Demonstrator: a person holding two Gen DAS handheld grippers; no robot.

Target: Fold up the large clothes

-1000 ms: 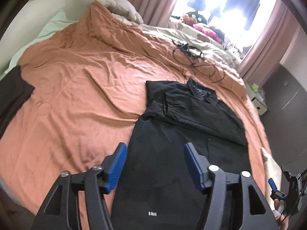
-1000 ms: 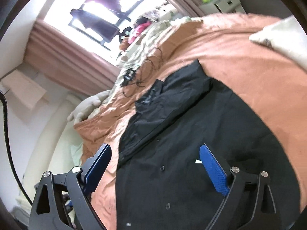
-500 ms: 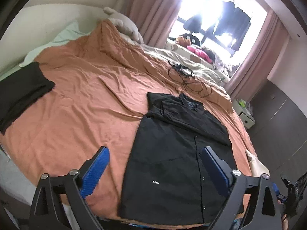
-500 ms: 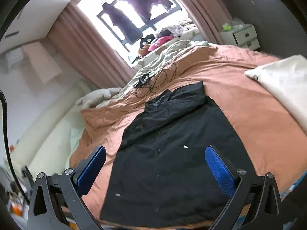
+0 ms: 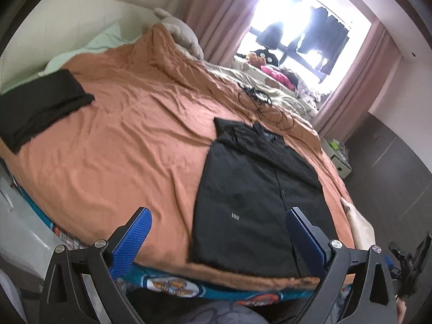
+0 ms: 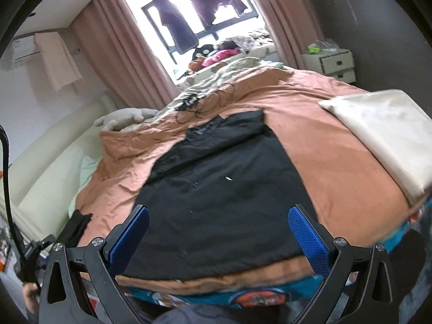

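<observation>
Both grippers wide, empty | black shirt [image 5: 256, 197] flat on orange bedspread [image 5: 121, 140] | curtained window [image 6: 199, 13]

Rust-orange bedspread [image 5: 121, 145] covering the bed, creased throughout; a teal patterned sheet [image 6: 251, 301] shows beneath its near edge. Tangled black cable [image 5: 259, 102] lying on a beige blanket [image 6: 240, 70] toward the far side. Grey plush toy [image 6: 121, 118] resting against the cream headboard [image 6: 54, 145], near a pale green pillow [image 5: 105, 40]. Folded cream textile [image 6: 383, 135] at one bed corner — flat, edges squared. Pink curtains [image 6: 121, 62] framing a bright window [image 5: 302, 37] (dark garments hang in it). White bedside drawer unit [image 6: 332, 63] — small items on top, too blurred to identify.
</observation>
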